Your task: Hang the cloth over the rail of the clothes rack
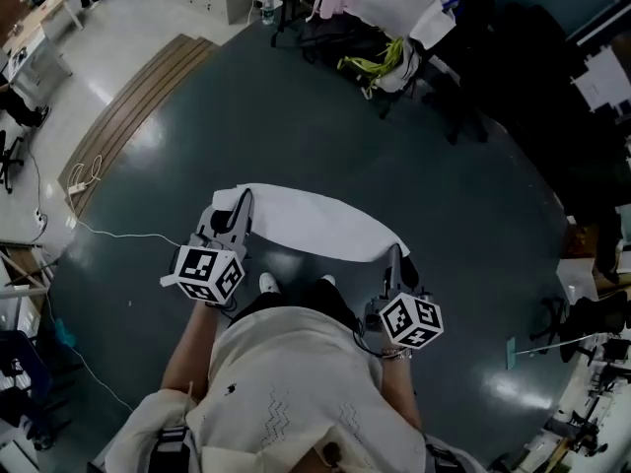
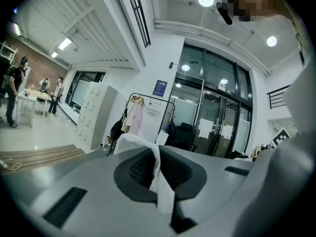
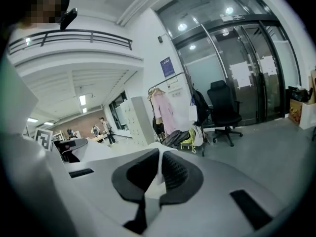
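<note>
A white cloth (image 1: 308, 221) is stretched flat between my two grippers, above the dark floor in the head view. My left gripper (image 1: 240, 203) is shut on its left corner; in the left gripper view the cloth (image 2: 159, 181) is pinched between the jaws of the left gripper (image 2: 157, 174). My right gripper (image 1: 394, 256) is shut on the right corner, and white cloth (image 3: 157, 187) fills the gap of the right gripper (image 3: 159, 174). The clothes rack (image 1: 370, 3) stands far ahead with garments on it. It shows as a black-framed clothes rack (image 2: 148, 113) and as a distant clothes rack (image 3: 170, 102).
A pink garment (image 3: 164, 111) hangs on the rack, with bags and a yellow-green item (image 1: 380, 62) at its foot. An office chair (image 3: 223, 112) stands to its right by glass doors. A wooden ramp (image 1: 138, 106) and white cable (image 1: 118, 233) lie left. Lockers (image 2: 96, 113) stand by the rack.
</note>
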